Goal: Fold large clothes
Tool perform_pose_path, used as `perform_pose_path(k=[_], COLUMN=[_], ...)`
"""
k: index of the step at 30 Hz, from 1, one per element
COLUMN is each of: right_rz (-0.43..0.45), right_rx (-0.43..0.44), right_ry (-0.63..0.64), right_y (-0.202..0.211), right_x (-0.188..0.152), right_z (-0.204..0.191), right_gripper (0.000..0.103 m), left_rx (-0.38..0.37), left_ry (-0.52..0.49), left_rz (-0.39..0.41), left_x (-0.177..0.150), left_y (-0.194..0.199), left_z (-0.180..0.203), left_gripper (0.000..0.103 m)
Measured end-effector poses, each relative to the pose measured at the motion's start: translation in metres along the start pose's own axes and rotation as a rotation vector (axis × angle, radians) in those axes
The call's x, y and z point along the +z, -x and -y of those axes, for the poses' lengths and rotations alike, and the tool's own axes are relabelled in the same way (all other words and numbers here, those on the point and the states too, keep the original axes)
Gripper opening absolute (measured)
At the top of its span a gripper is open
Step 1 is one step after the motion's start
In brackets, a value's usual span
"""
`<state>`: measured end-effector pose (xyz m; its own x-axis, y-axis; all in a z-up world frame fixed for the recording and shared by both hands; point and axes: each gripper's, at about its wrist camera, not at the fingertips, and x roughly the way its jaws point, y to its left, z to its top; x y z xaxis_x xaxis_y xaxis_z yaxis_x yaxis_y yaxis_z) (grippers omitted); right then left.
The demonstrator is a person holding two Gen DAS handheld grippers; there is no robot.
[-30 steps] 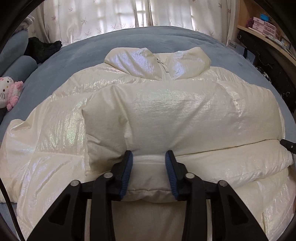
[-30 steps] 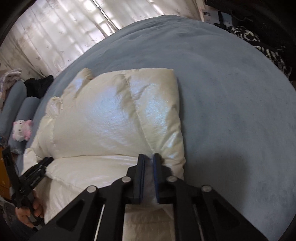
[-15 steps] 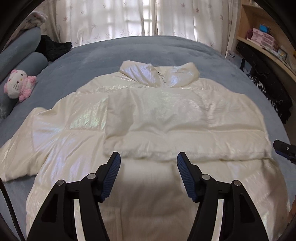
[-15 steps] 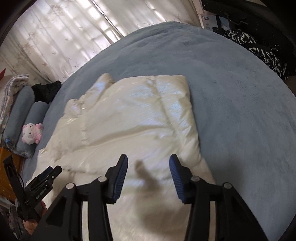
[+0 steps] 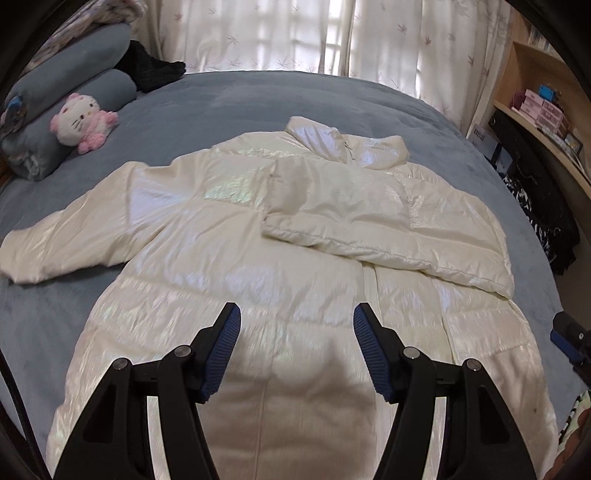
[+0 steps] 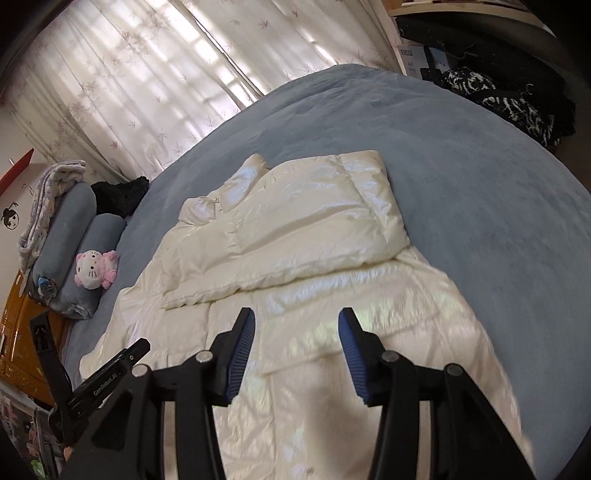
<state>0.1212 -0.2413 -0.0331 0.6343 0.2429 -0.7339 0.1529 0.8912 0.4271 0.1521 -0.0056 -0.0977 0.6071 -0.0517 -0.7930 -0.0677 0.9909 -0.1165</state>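
Note:
A shiny cream puffer jacket (image 5: 229, 258) lies front-up on a blue-grey bed (image 5: 229, 99), collar toward the curtains. Its right sleeve (image 5: 369, 221) is folded across the chest; in the right wrist view this folded sleeve (image 6: 314, 221) lies flat beyond the fingers. The other sleeve (image 5: 62, 243) stretches out to the left. My left gripper (image 5: 297, 317) hovers open above the jacket's lower body, nothing between its blue pads. My right gripper (image 6: 296, 321) hangs open above the jacket's right half (image 6: 351, 314), also holding nothing. The left gripper's body (image 6: 99, 384) shows at that view's lower left.
A pink and white plush cat (image 5: 83, 120) leans on rolled grey bolsters (image 5: 70, 77) at the bed's far left, with a black garment (image 5: 155, 70) behind. Wooden shelves with boxes (image 5: 543, 107) and dark patterned cloth (image 6: 509, 103) border the right side. Curtains (image 5: 295, 33) hang behind.
Both grippers let go of the folded sleeve, opened, and drew back and up from it. The sleeve stays across the chest, and more of the jacket and bed shows.

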Motion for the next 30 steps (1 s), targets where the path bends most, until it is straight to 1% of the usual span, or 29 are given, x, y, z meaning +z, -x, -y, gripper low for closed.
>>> perform_pose_path(k=[3,9,14,21,26,30], right_rz=[0.004,0.002,-0.022,-0.074,-0.081,-0.056], right_rx=[0.011,0.023,0.025,0.027,-0.004,-0.043], right_ry=[-0.001,0.010,-0.004,-0.014,0.046,0.141], right_y=[0.008,0.013,0.012,0.013,0.021,0.026], right_x=[-0.012,-0.034,-0.053,-0.080,-0.096,-0.103], right_z=[-0.006,-0.017,-0.019,-0.022,-0.040,-0.068], right_gripper=[0.047,0.047,0.047,0.047,0.047,0.047], left_rx=[-0.014,-0.018,-0.012,-0.033,-0.047,-0.064], left_ry=[0.021,0.046,0.050,0.062,0.072,0.123], left_rz=[0.009,0.014,0.019,0.022,0.045,0.044], left_x=[-0.010,-0.026,-0.038,-0.048,-0.053,-0.052], left_y=[0.017,0.040,0.055,0.070,0.086,0.093], left_z=[-0.008,-0.023,-0.031,-0.047,-0.069,-0.100], left_gripper=[0.062,0.062,0.062,0.062,0.063,0.063])
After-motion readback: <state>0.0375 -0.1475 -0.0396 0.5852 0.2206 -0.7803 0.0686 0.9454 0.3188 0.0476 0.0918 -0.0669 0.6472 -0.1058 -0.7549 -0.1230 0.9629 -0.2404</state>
